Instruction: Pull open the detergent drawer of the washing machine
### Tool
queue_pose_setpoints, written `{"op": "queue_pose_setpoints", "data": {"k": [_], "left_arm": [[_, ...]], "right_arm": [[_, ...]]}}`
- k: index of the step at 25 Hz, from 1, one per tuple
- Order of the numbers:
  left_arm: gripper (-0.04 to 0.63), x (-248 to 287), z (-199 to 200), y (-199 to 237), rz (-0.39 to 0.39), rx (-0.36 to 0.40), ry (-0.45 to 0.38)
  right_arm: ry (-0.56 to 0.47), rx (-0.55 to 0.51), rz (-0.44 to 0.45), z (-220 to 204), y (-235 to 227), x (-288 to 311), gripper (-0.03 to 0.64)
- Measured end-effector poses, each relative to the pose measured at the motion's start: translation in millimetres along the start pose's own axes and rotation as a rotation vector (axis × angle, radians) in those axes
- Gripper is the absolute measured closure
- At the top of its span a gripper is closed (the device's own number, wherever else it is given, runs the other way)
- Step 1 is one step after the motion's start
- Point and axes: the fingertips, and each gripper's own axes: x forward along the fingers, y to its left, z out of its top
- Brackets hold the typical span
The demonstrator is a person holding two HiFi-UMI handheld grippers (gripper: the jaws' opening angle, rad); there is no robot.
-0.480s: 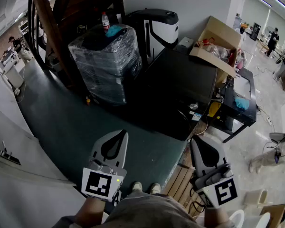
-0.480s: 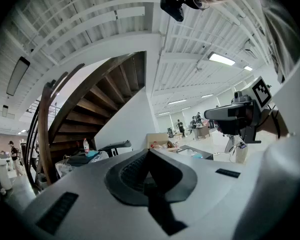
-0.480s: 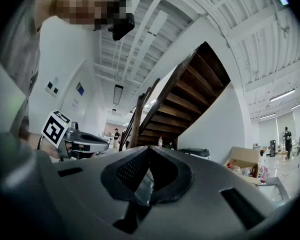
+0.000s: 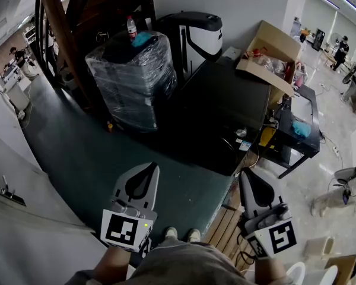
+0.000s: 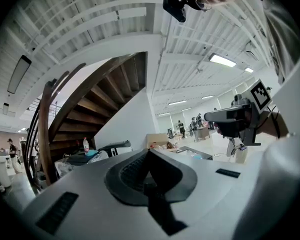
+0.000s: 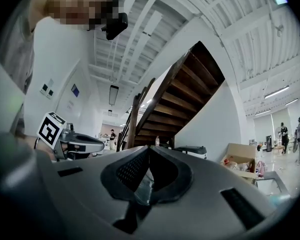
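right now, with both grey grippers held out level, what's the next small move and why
Probably turn to bring the washing machine into view before reaching. The left gripper and right gripper both have their jaws shut on nothing, and they face a dark wooden staircase and a plastic-wrapped stack; no detergent drawer shows in any view.

A large open workshop hall: a shrink-wrapped stack (image 4: 133,79) and an open cardboard box (image 4: 273,49) are sitting beside a curving wooden staircase (image 4: 77,16), strip lights (image 5: 222,60) are glowing along the white ribbed ceiling (image 5: 115,19), and people (image 4: 342,49) are standing across the polished floor (image 4: 338,135).
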Motion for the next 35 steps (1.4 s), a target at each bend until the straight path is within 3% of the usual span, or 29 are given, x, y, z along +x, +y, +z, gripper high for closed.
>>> {"op": "queue_pose_setpoints", "data": {"k": [2, 3, 4, 20, 26, 35], "left_arm": [[0.543, 2, 1, 0, -0.004, -0.003, -0.014], [0.374, 3, 0, 0, -0.008, -0.003, -0.022], [0.291, 5, -1, 1, -0.011, -0.005, -0.026], [0.270, 19, 1, -14, 0.019, 0.024, -0.035], [0.270, 29, -1, -17, -0.010, -0.085, -0.034], [0.270, 64, -15, -8, -0.023, -0.043, -0.018]], "right_arm": [[0.005, -0.002, 0.003, 0, 0, 0, 0.586], [0.007, -0.003, 0.004, 0, 0, 0, 0.586], [0.008, -0.003, 0.004, 0, 0, -1, 0.586], [0.026, -0.002, 0.043, -12, -16, -5, 0.586], [0.017, -0.010, 0.068, -14, -21, -3, 0.586], [0.027, -0.006, 0.068, -29, -39, 27, 0.586]]}}
